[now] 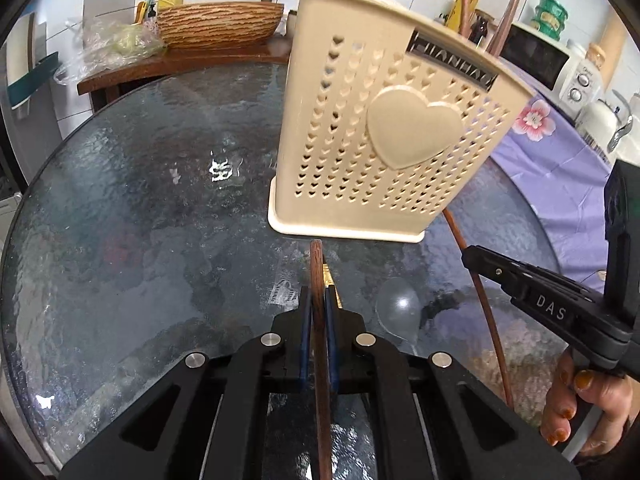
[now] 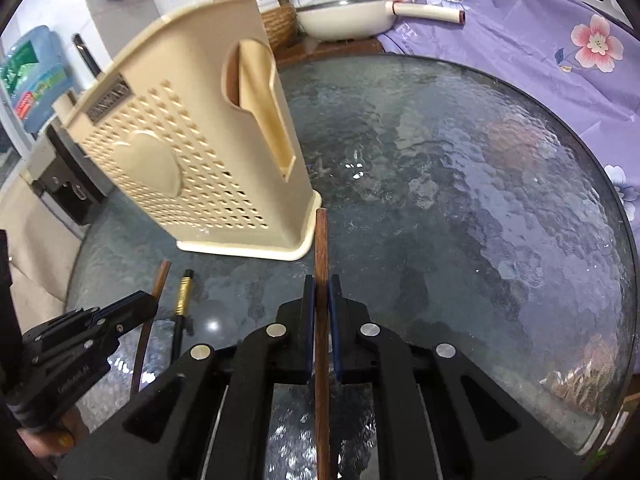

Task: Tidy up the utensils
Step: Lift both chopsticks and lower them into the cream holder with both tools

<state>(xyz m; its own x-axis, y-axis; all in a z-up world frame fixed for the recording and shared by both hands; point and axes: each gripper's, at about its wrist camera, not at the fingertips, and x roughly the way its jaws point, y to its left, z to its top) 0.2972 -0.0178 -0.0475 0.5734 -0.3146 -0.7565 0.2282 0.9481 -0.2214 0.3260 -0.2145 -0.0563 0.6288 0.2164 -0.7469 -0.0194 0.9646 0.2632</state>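
A beige perforated utensil holder (image 1: 384,128) with a heart on its front stands on the round glass table (image 1: 140,208); it also shows in the right wrist view (image 2: 192,160). Brown sticks rise from its top. My left gripper (image 1: 318,294) is shut on a brown wooden chopstick (image 1: 317,268) that points at the holder's base. My right gripper (image 2: 321,282) is shut on another brown chopstick (image 2: 321,240), its tip near the holder's right corner. A black utensil with a gold band (image 2: 182,296) lies on the glass next to the left gripper (image 2: 154,300). A clear spoon (image 1: 398,308) lies on the table.
A wooden sideboard with a woven bowl (image 1: 218,24) and plastic bags stands behind the table. A purple flowered cloth (image 2: 540,60) covers the surface to the right, with a microwave (image 1: 552,64) and a white pan (image 2: 348,16) on it. A water bottle (image 2: 32,72) stands far left.
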